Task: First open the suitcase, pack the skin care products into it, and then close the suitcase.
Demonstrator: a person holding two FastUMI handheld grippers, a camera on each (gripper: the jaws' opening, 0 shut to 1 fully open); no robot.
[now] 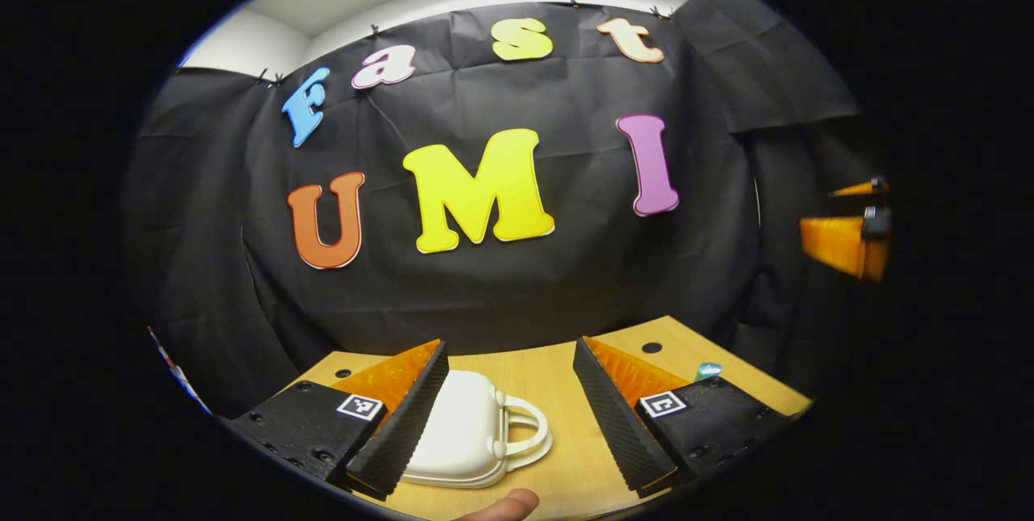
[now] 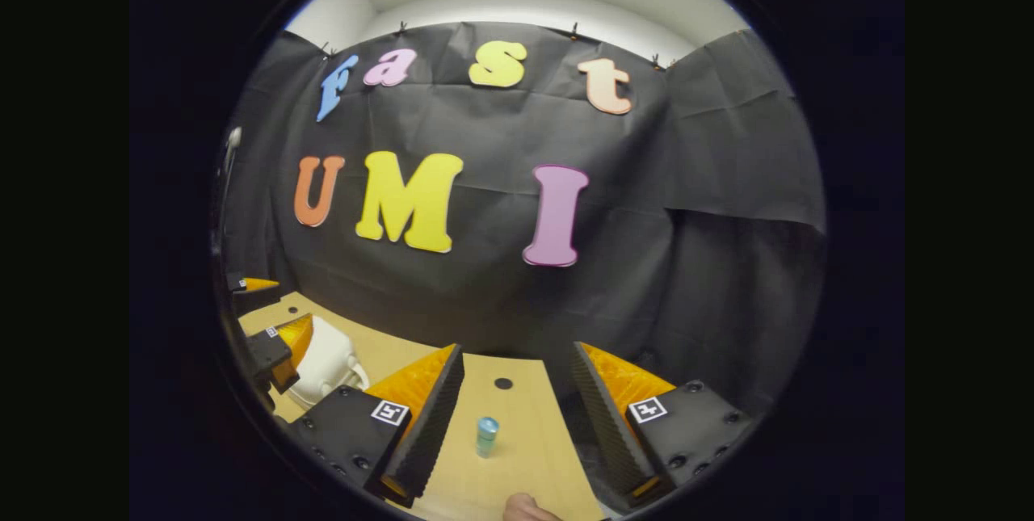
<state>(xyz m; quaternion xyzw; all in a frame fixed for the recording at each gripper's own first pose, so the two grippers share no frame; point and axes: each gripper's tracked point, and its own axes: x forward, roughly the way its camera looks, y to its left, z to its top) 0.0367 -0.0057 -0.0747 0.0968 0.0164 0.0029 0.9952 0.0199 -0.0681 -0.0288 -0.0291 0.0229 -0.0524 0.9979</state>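
While the suitcase (image 1: pixel 464 432) lay closed on the worktop (image 1: pixel 557 392), handle toward the right, just ahead of the spread left claw (image 1: pixel 509 416), the spread right claw (image 2: pixel 517 424) faced the bottle (image 2: pixel 487 435).

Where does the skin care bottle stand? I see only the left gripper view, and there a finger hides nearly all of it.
Observer: In the right gripper view the small bottle stands upright on the wooden table, apart from the white suitcase.
Operator: Is the right gripper ready to take it?
Observer: The right gripper is wide open, with the bottle low between its two fingers and touching neither.
Operator: Is anything else near the bottle?
Observer: Just a small dark hole in the tabletop, a little beyond it.
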